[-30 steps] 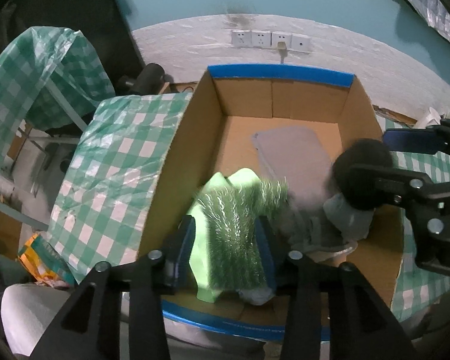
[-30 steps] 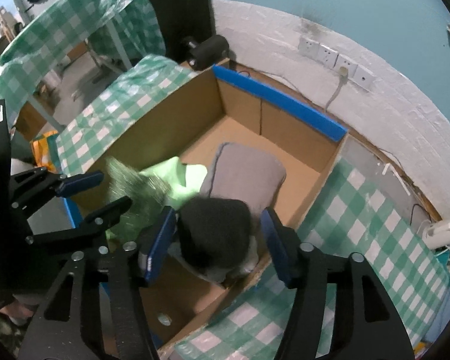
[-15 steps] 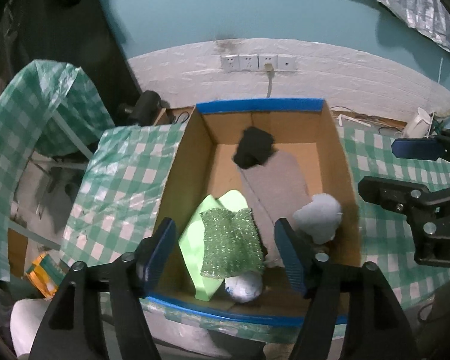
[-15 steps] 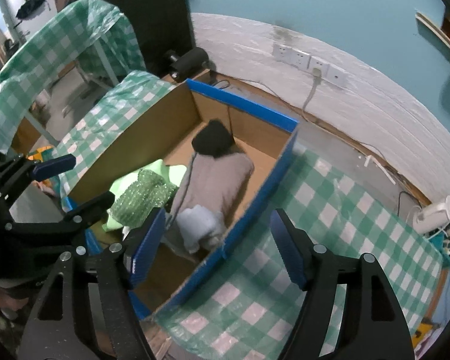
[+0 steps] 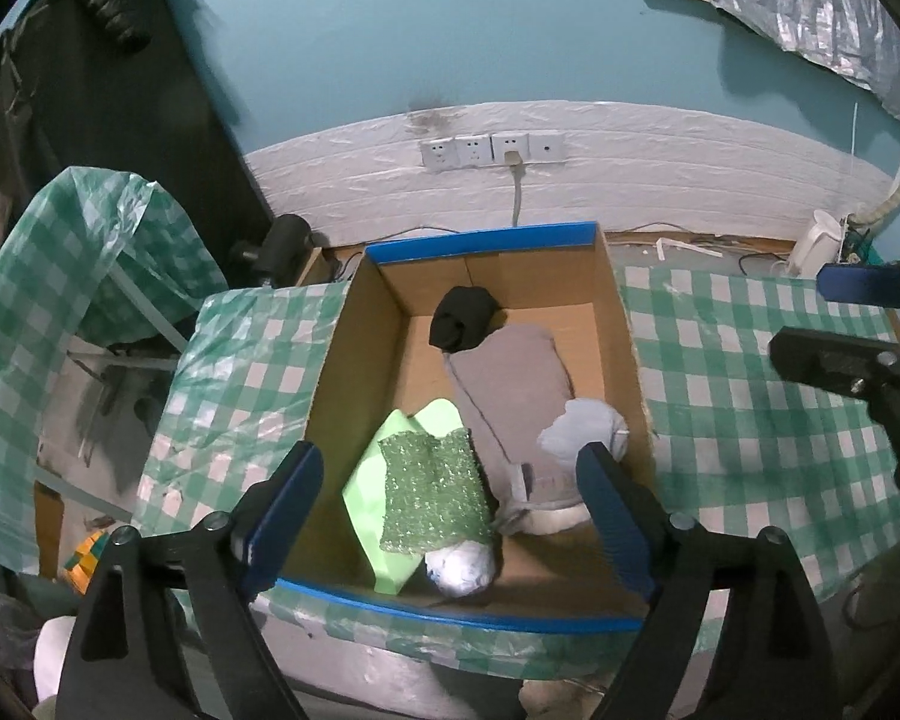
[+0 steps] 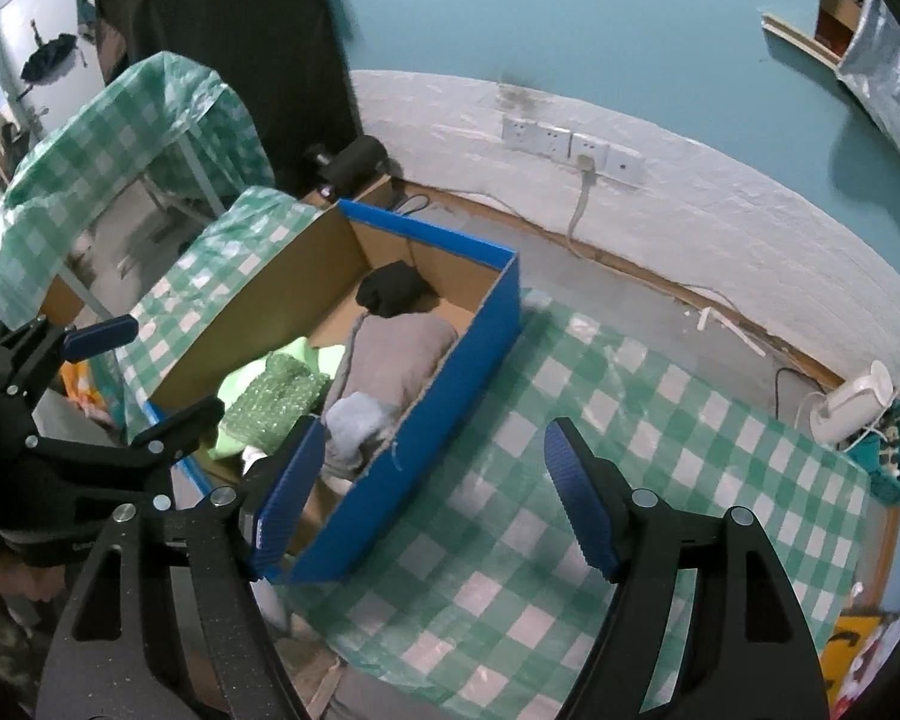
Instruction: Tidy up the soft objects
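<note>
- Soft objects lie inside the open cardboard box with blue-taped rims (image 5: 354,360), which sits on the table covered in green-and-white checked plastic cloth (image 5: 738,420).
- We see a black rolled fabric bundle (image 5: 462,319) at the far end of the box, close to its far wall, touching the far end of a long grey folded cloth (image 5: 510,384) that runs down the middle of the box floor.
- On the near end of the grey cloth rests a pale blue-grey balled sock (image 5: 582,429), against the box's right wall.
- A glittery green scouring pad (image 5: 432,489) lies on top of a bright lime-green foam sheet (image 5: 372,492), along the box's left wall near its front edge.
- Just in front of the pad, at the front rim, sits a white crumpled ball with blue marks (image 5: 461,565).
- Our left gripper (image 5: 450,510) hangs above the front of the box with its blue-padded jaws spread wide and nothing between them.
- Our right gripper (image 6: 432,504) hovers over the box's right wall and the checked cloth beside it, jaws likewise wide apart and empty.
- From the right wrist view the box's blue outer side (image 6: 426,438) faces us, and the left gripper (image 6: 144,384) shows at the left edge.
- A row of white wall sockets (image 5: 491,149) sits on the white band of the wall beyond the table.
</note>
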